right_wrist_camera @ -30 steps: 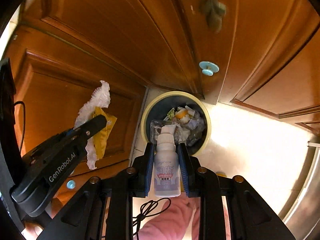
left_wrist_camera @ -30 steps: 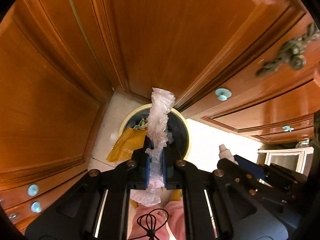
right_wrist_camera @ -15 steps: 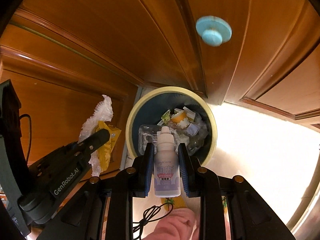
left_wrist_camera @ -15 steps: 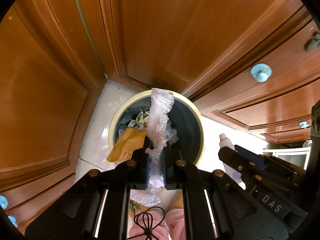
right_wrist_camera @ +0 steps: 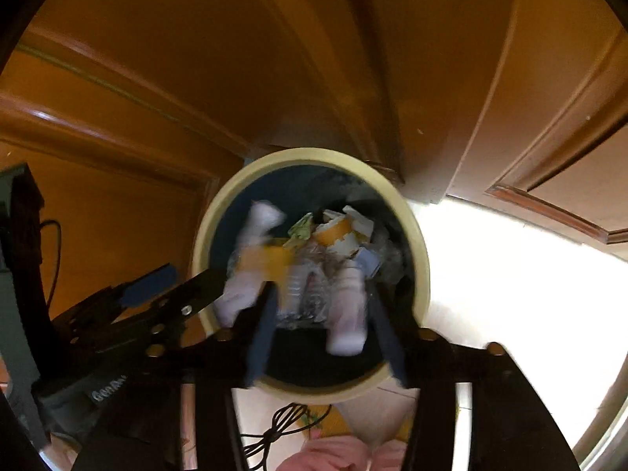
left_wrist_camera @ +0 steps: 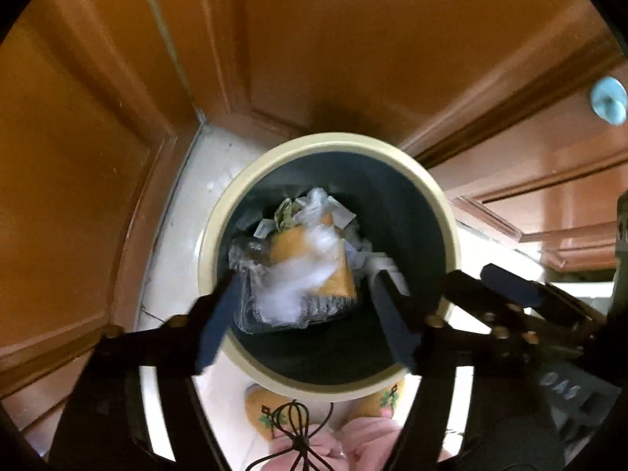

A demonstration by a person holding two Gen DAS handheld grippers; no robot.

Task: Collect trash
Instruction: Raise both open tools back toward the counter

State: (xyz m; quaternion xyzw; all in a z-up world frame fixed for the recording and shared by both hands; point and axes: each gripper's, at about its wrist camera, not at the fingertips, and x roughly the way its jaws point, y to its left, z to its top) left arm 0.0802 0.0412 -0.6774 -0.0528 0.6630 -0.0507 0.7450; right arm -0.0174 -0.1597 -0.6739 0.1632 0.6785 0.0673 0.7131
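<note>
— Both sets of tongs point down over the bin (left_wrist_camera: pixel 439 212). What is the left gripper (left_wrist_camera: pixel 306 306) doing?

— Its jaws are opening, nothing pinched; the yellow wrapper (left_wrist_camera: pixel 298 251) and the white crinkled plastic (left_wrist_camera: pixel 302 278) lie directly beneath it among the rubbish.

— And the right gripper (right_wrist_camera: pixel 325 325)?

— Also opening. The small white bottle (right_wrist_camera: pixel 347 314) sits blurred between its fingers, nearer the right-hand one, long axis running along them, apparently dropping free inside the rim.

— Next?

— Probably lifting both clear, straight up.
</note>
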